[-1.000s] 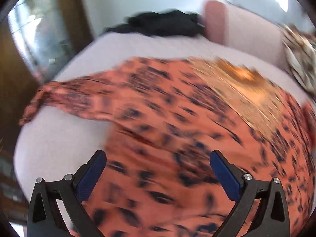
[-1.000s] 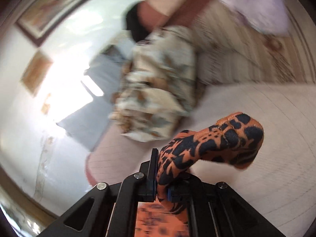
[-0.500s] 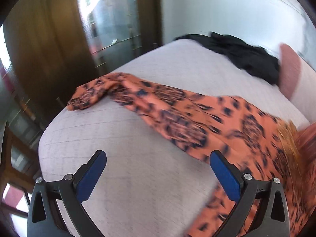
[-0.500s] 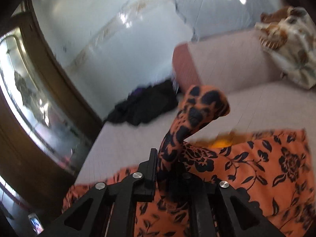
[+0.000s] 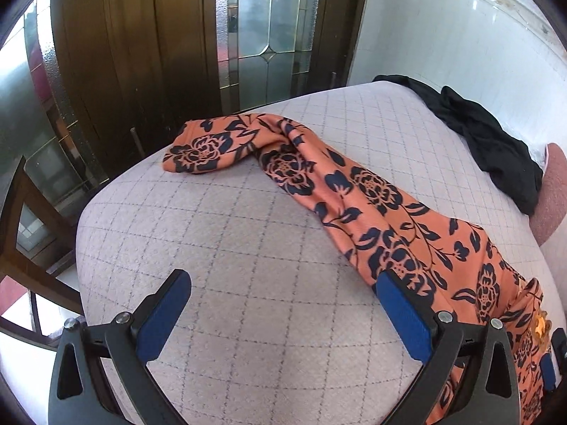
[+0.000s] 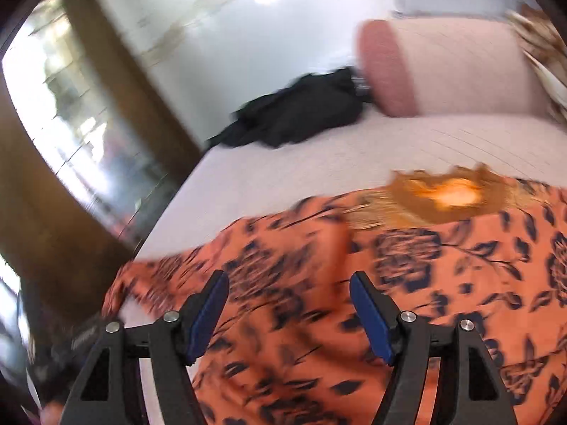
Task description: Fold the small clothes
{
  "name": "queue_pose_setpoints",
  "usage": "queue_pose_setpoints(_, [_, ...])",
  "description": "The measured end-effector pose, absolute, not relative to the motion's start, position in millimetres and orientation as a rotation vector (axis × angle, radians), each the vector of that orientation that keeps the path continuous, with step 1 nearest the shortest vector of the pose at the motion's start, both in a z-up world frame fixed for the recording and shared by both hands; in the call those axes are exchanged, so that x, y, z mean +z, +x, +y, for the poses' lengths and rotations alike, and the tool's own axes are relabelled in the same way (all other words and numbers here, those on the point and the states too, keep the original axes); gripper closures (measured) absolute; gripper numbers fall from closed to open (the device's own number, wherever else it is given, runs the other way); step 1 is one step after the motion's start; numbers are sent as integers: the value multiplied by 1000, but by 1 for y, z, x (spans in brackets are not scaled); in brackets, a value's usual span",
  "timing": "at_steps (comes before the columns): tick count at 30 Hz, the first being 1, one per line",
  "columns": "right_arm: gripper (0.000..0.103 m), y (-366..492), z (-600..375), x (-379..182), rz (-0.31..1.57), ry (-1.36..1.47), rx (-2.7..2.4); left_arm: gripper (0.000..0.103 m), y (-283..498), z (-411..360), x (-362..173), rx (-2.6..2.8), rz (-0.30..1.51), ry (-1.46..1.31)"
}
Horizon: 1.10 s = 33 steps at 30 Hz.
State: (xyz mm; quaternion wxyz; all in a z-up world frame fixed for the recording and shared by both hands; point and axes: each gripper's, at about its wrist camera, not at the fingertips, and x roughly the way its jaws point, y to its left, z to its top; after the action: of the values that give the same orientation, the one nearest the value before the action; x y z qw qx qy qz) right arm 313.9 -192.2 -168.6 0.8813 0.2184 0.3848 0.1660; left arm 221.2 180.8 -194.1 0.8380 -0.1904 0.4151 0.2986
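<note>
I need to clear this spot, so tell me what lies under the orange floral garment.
The orange floral garment lies spread on the quilted pale cushion surface, which shows bare all around it. Whatever sits directly beneath the cloth is covered and cannot be seen.

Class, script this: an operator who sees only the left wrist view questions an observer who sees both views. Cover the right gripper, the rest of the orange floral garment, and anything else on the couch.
Operator: Is the right gripper gripping anything?
Observer: No. The right gripper has its jaws opening with nothing pinched between them. The orange floral garment lies beneath.
Operator: I see only a long strip of it. And the rest?
Observer: Its body is spread wide, with a golden embroidered patch at the far edge.
Operator: Anything past the black garment?
Observer: A cream patterned cloth drapes over the backrest.
</note>
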Motion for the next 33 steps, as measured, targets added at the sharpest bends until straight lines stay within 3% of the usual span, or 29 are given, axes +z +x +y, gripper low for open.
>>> queue_pose_setpoints(5, [32, 326, -224, -180, 860, 512, 262, 0, 225, 184, -198, 649, 888, -395])
queue_pose_setpoints(9, [33, 306, -279, -210, 873, 817, 229, 0, 229, 180, -198, 639, 895, -381])
queue_pose_setpoints(18, [33, 235, -407, -256, 852, 1182, -33, 0, 231, 166, -200, 636, 905, -356])
queue_pose_setpoints(24, [48, 250, -414, -270, 858, 1247, -131, 0, 233, 160, -203, 653, 913, -323])
queue_pose_setpoints(25, [55, 254, -418, -272, 841, 1247, -150, 0, 234, 159, -204, 655, 913, -316])
queue_pose_setpoints(26, [75, 256, -422, -273, 830, 1234, -176, 0, 234, 157, -204, 654, 915, -311])
queue_pose_setpoints(28, [98, 254, -429, -276, 831, 1199, -245, 0, 236, 155, -205, 648, 921, -306])
queue_pose_setpoints(33, [98, 233, -452, -254, 722, 1003, -402, 0, 235, 156, -204, 632, 924, -319])
